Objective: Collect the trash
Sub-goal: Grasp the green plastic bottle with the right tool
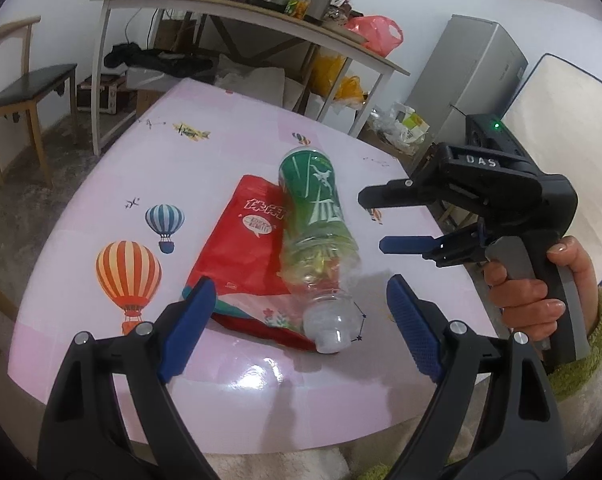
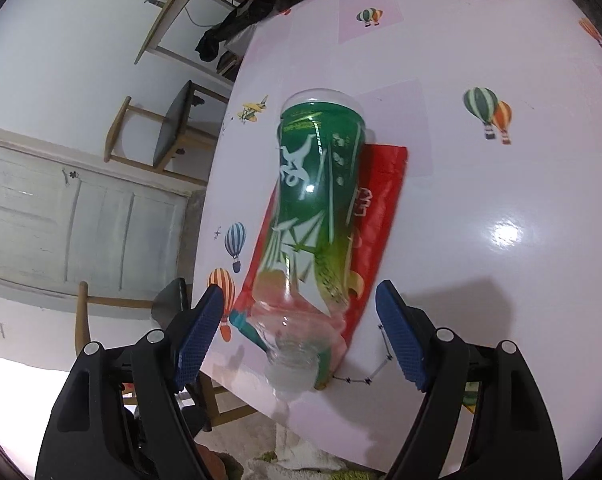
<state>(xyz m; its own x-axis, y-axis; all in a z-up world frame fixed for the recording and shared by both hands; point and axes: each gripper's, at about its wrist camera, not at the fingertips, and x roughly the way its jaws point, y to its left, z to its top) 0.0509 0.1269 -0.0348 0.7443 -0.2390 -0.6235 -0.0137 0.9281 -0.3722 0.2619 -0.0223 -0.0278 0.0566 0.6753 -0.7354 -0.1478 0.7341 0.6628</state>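
A: Where's the trash?

B: Middle of the left wrist frame. One bottle (image 1: 319,236) with a green label lies on its side, capless mouth toward the lower edge. It rests partly on one red pouch (image 1: 245,256), which lies flat on the desk (image 1: 81,240).

A: And the other view?

B: Same pair. The bottle (image 2: 313,216) runs up the centre, the pouch (image 2: 377,208) showing on either side of it.

A: The tools?

B: Both released, holding nothing. The left tool (image 1: 301,328) straddles the bottle's mouth at the bottom of its frame, without touching it. The right tool (image 1: 375,220) hovers at right of centre, held by a hand (image 1: 537,288) in a green cuff, fingers pointing at the bottle but apart from it. In its own view the right tool (image 2: 301,336) frames the bottle's mouth.

A: The surface?

B: Glossy pink-white cover printed with balloons and planes. Its near edge curves along the bottom of the left frame; the left edge drops to the floor.

A: Space around the trash?

B: Bare cover on every side of the pair.

A: The room?

B: White walls. One loaded table (image 1: 237,12) at upper centre, one chair (image 1: 25,84) upper left, one grey fridge (image 1: 473,76) upper right. In the right view, two chairs and a pale door (image 2: 73,216) at left.
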